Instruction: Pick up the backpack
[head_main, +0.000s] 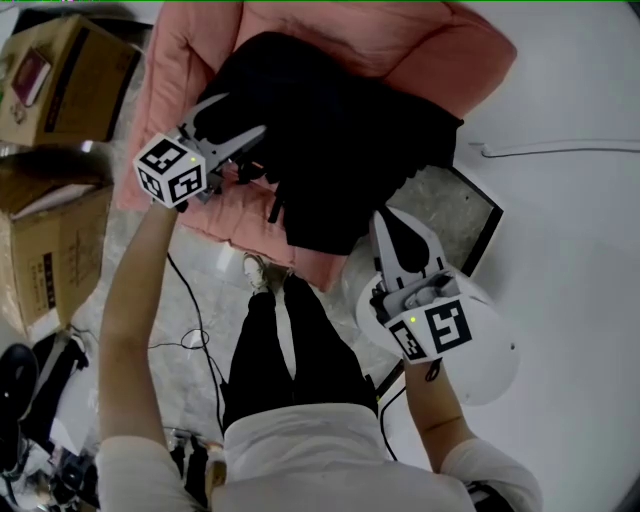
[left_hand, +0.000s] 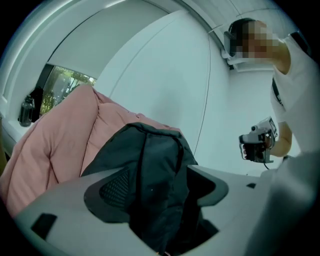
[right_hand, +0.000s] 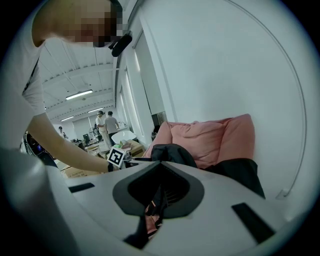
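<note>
Pink beanbag (head_main: 400, 40) slumps against a white wall (left_hand: 165, 75) with cardboard boxes (head_main: 60, 80) beside it, and the black backpack (head_main: 340, 150) lies across it. Only the right gripper view shows people (right_hand: 105, 122) far back in the room; only the left gripper view shows a window (left_hand: 62, 82). The left gripper (head_main: 245, 115) is spread around the backpack's top fabric, while the right gripper (head_main: 385, 222), at its near edge, pinches a black strap (right_hand: 150, 210).

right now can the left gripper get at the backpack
Probably yes. The left gripper is open, and a fold of the backpack sits between its jaws, up against the pink cushion. Nothing else stands in the way. Whether the pads touch the fabric I cannot tell.
</note>
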